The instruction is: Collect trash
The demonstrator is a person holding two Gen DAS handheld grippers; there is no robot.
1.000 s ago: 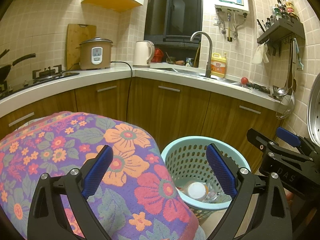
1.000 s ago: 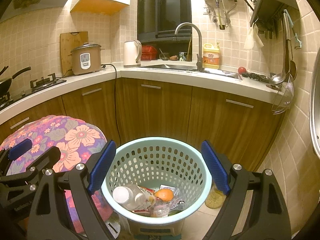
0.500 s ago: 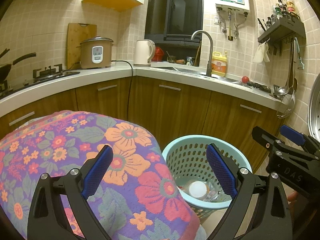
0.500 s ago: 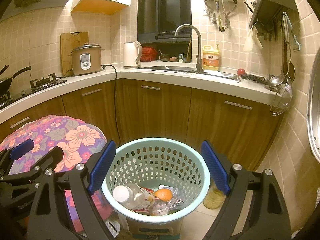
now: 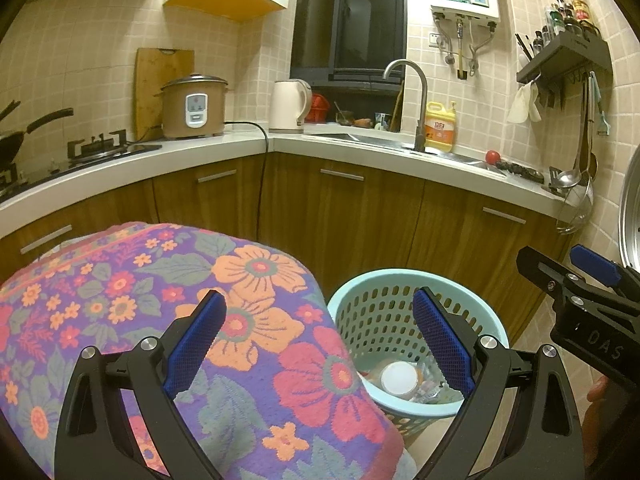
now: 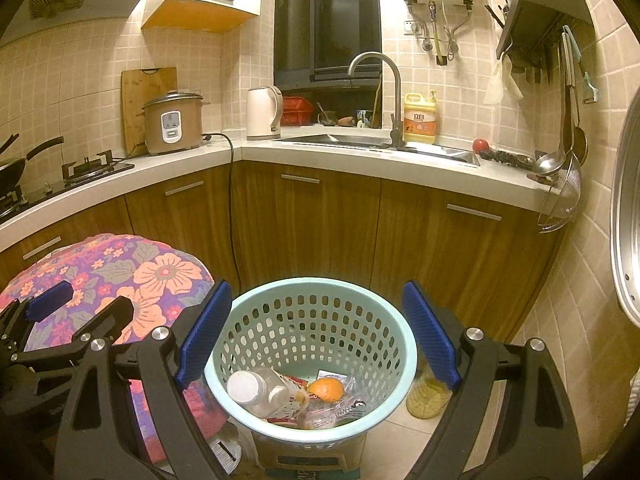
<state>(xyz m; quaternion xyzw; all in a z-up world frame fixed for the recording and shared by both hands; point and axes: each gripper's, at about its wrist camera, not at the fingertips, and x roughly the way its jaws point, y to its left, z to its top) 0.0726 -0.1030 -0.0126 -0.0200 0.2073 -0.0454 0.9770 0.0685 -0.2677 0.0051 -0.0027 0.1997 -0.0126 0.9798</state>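
Over the last second almost nothing has changed: both views have only drifted a little, and the trash in the basket lies as it did. We read that as a pause with nothing in hand, so this round of collecting looks done and no new piece is picked out yet.

Our left gripper [image 5: 319,343] has its tongs wide apart and empty, hanging over the flowered cloth [image 5: 168,292] that fills the lower left of the frame. Our right gripper [image 6: 317,331] is also spread open and empty, framing the blue basket [image 6: 256,312] at bottom centre.

The trash sits in that basket. From the right view we look straight down into it and see a clear bottle [image 6: 264,392] with a white cap, an orange [image 6: 327,390] and crumpled wrappers [image 6: 336,408]. From the left view the cloth hides the basket's [image 5: 416,280] near side, and only the white cap [image 5: 398,378] and a scrap of plastic show.

The right view alone shows a jar of yellowish stuff [image 6: 426,398] on the floor just beside the basket, at lower right. Whether that is trash we cannot tell. The left view alone shows the right gripper [image 5: 576,276] from the side, at the right edge.
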